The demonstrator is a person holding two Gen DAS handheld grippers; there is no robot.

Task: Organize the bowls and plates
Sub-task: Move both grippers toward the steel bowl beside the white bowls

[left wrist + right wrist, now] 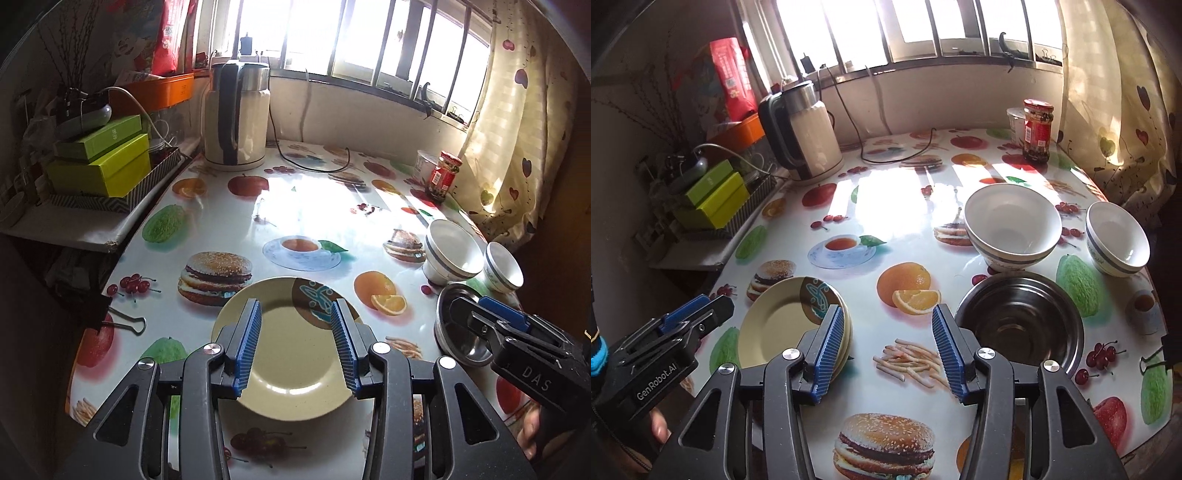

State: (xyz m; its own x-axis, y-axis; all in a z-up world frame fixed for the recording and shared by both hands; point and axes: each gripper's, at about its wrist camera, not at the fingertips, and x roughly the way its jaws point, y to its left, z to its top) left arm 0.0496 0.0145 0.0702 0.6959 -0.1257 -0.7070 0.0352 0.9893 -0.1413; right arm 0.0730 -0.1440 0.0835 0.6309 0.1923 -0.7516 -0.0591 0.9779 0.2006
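A cream plate (295, 373) with a brown and teal patch lies on the fruit-print table (317, 206); in the right wrist view it shows as a short stack of plates (775, 325). My left gripper (296, 310) hangs open above the plate with nothing between its blue pads. To the right stands a steel bowl (1019, 321), with a large white bowl (1012, 225) and a smaller white bowl (1117, 236) behind it. My right gripper (886, 317) is open over the bare table between the plates and the steel bowl, holding nothing. From the left wrist view, the right gripper (469, 308) hovers over the steel bowl (452, 350).
An electric kettle (236, 118) with its cord stands at the back left, next to green boxes (103, 166) on a side shelf. A red-lidded jar (443, 173) and a white tub stand at the back right by the curtain. A binder clip (125, 325) grips the table's left edge.
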